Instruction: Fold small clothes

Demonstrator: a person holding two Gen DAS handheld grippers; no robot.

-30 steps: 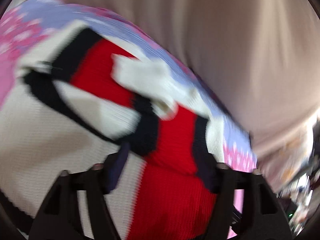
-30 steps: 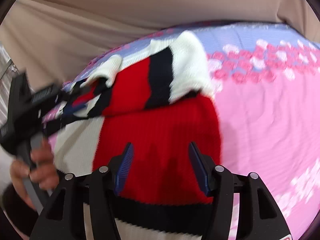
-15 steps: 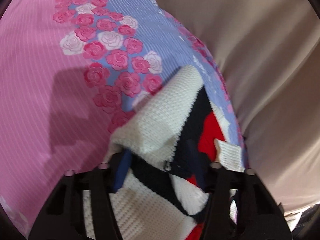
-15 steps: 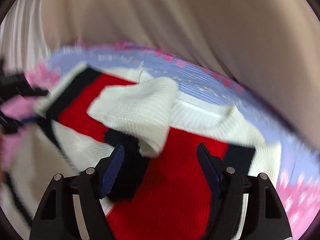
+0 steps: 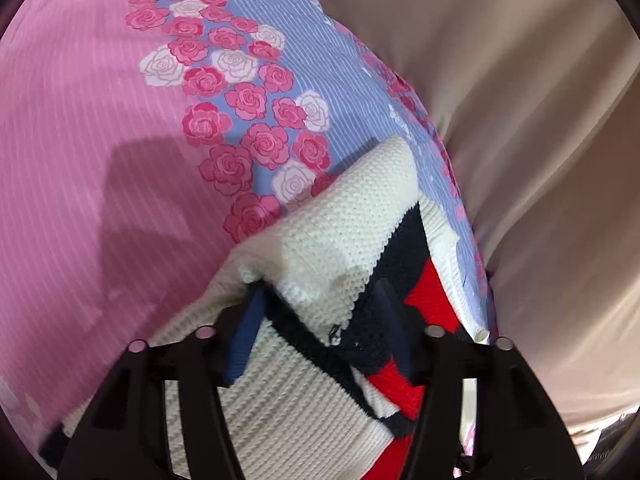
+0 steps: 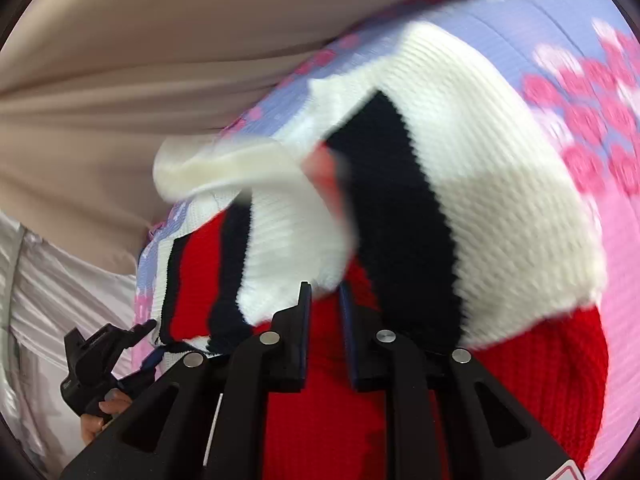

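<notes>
Knit sweater mid-fold on the rose-print bedsheet

The bedsheet (image 5: pixel 100 128) carries the red, white and navy sweater (image 5: pixel 348 232); left tool (image 5: pixel 320 332) straddles a sleeve fold, jaws opening; right tool (image 6: pixel 325 312) is closing, seemingly nipping red knit to fold.

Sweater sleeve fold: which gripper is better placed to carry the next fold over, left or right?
Probably right. The right gripper has its jaws closing around a fold of the sweater, white sleeve beside it. The left gripper straddles the sweater's edge near the bedsheet, jaws opening, so it looks like it is letting go.
</notes>
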